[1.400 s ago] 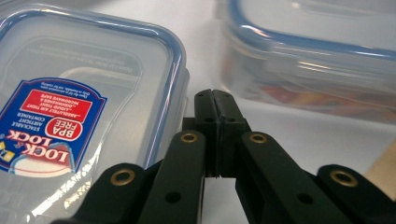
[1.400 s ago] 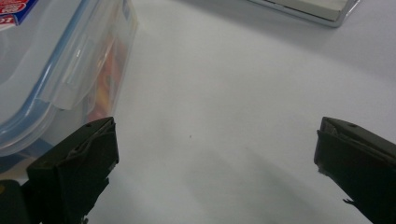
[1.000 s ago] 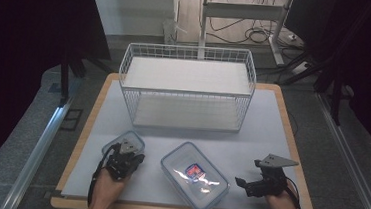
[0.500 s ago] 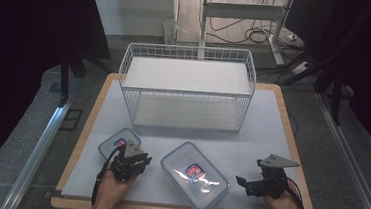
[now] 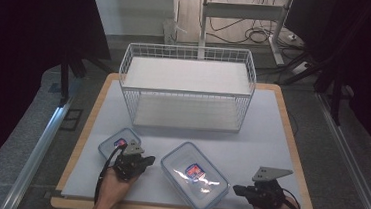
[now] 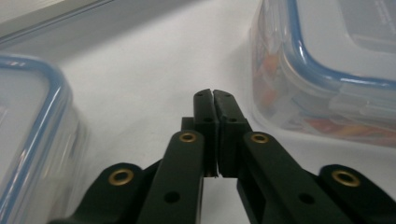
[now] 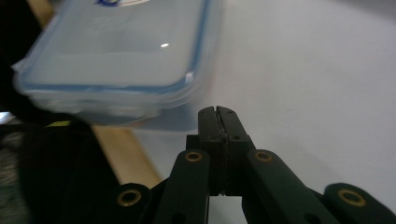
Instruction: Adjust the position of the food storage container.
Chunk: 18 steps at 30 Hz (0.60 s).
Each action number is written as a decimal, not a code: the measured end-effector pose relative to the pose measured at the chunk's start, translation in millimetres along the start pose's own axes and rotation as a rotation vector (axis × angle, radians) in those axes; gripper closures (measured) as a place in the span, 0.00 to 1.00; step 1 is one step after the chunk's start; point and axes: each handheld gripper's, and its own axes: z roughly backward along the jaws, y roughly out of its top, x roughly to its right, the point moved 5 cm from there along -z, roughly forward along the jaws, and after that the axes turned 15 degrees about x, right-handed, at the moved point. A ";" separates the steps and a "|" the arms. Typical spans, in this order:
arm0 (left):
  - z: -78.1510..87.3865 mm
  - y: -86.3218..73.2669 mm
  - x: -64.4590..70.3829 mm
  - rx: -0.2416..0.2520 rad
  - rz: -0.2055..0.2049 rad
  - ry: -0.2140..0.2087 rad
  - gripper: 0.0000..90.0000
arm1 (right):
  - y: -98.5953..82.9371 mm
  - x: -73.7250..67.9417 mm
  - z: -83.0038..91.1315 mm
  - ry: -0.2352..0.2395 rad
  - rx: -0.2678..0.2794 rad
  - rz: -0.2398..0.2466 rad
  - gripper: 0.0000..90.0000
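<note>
The left tongs and right tongs were clenched, empty, flanking the large clear blue-rimmed plastic container on the white tabletop; they should release before gripping its rim squarely.

From the high view I cannot read the label on the large container; it is a red and blue patch under glare. The small container has its near corner covered by my left gripper. In the left gripper view the small container is blurred and cut off at the left edge, and the large container runs off the top and right. In the right gripper view the large container is smeared and cropped at the top, with only a sliver of its label showing. Left of my right gripper, the lower corner is dark and I cannot make out what lies there.
</note>
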 end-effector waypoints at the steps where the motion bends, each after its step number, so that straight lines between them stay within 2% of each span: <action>1: -0.8 0.3 -0.7 0.001 0.006 -0.005 1.00 | 0.0 0.0 0.0 0.000 0.000 0.000 1.00; 2: -2.5 1.1 -2.3 0.005 0.022 -0.020 1.00 | -2.8 -4.6 -0.2 0.017 -0.009 -0.005 1.00; 3: -3.5 1.8 -3.2 0.008 0.029 -0.024 1.00 | -9.1 -15.1 -2.6 0.049 -0.032 0.002 1.00; 6: -13.3 6.9 -5.9 0.016 0.050 -0.050 1.00 | -13.7 -27.0 -8.0 0.087 -0.060 0.017 1.00; 7: -13.3 6.9 -5.9 0.016 0.050 -0.050 1.00 | -13.7 -27.0 -8.0 0.087 -0.060 0.017 1.00; 8: -18.3 7.7 -4.5 0.008 0.048 -0.069 1.00 | -13.7 -29.9 -10.3 0.092 -0.063 0.026 1.00; 10: -25.0 6.7 2.0 -0.007 0.068 -0.132 1.00 | -9.2 -33.1 -14.3 0.094 -0.055 0.034 1.00; 11: -25.7 6.1 4.2 -0.012 0.072 -0.147 1.00 | -7.5 -32.2 -14.5 0.081 -0.051 0.038 1.00; 15: -24.4 7.1 6.0 -0.027 0.061 -0.134 1.00 | -6.0 -26.4 -15.1 0.053 -0.046 0.013 1.00; 16: -21.7 8.0 5.2 -0.016 0.087 -0.144 1.00 | -4.7 -22.9 -16.4 0.038 -0.041 0.004 1.00; 17: -21.7 8.0 5.2 -0.016 0.087 -0.144 1.00 | -4.7 -22.9 -16.4 0.038 -0.041 0.004 1.00; 18: -19.1 8.2 5.6 -0.016 0.091 -0.144 1.00 | -2.2 -18.2 -18.1 0.013 -0.037 0.006 1.00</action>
